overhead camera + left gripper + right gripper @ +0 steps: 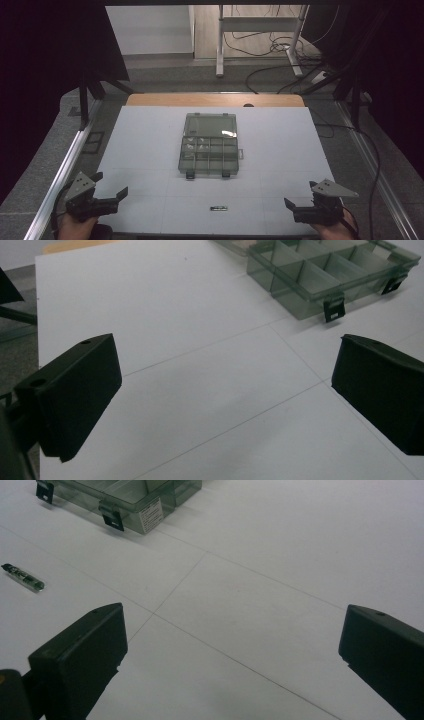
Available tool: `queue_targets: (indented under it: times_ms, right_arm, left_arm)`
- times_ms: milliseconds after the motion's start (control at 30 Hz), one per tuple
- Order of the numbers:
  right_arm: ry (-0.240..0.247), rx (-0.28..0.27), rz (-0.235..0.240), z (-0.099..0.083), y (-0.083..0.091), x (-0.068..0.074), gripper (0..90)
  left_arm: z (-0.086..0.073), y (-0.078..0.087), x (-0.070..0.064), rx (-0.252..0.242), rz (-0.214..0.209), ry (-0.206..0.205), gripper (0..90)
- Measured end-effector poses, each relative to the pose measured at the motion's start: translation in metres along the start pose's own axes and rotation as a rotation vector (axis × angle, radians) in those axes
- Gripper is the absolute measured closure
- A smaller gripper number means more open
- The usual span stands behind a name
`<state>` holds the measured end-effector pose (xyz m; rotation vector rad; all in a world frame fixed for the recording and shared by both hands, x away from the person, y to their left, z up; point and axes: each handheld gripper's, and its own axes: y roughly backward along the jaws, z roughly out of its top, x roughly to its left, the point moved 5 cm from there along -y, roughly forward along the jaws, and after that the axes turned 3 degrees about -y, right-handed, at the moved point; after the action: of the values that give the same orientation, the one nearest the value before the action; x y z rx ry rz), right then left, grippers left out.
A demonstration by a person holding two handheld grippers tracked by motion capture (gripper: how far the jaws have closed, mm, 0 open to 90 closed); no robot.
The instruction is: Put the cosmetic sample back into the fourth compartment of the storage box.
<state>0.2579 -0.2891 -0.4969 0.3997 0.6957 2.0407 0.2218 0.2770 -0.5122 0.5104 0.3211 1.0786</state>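
A clear, grey-tinted compartment organiser box (pixel 209 146) lies open in the middle of the white table (pixel 150 145), its lid folded back toward the far edge and its two black latches facing the person. Between the box and the near edge lies a small slim cylinder (pixel 218 208) — dark, with a greenish band, too small to identify further — apart from the box and well away from both grippers.

The left gripper (pixel 112 196) rests at the near left corner of the table with its jaws spread wide and nothing between them. In the left gripper view the box (pixel 330 275) sits ahead and to the right, its divided compartments visible.

The right gripper (pixel 295 207) sits at the near right corner — jaws likewise wide apart and empty. In the right gripper view the cylinder (pixel 23 577) lies on the bare tabletop to the left, and the latched front of the box (pixel 125 502) shows at upper left.
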Motion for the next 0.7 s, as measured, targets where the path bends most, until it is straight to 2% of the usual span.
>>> queue_targets:
  times_ms: [200, 700]
  right_arm:
    - [-0.006, -0.014, -0.004, 0.0002, 0.0018, -0.0003, 0.0]
    - [-0.013, 0.018, -0.002, -0.0007, -0.0013, -0.0013, 0.0]
  left_arm:
    - [0.0001, -0.0014, -0.0011, 0.016, -0.009, -0.011, 0.0]
    - [-0.0002, -0.0017, 0.0004, 0.018, -0.034, 0.005, 0.0]
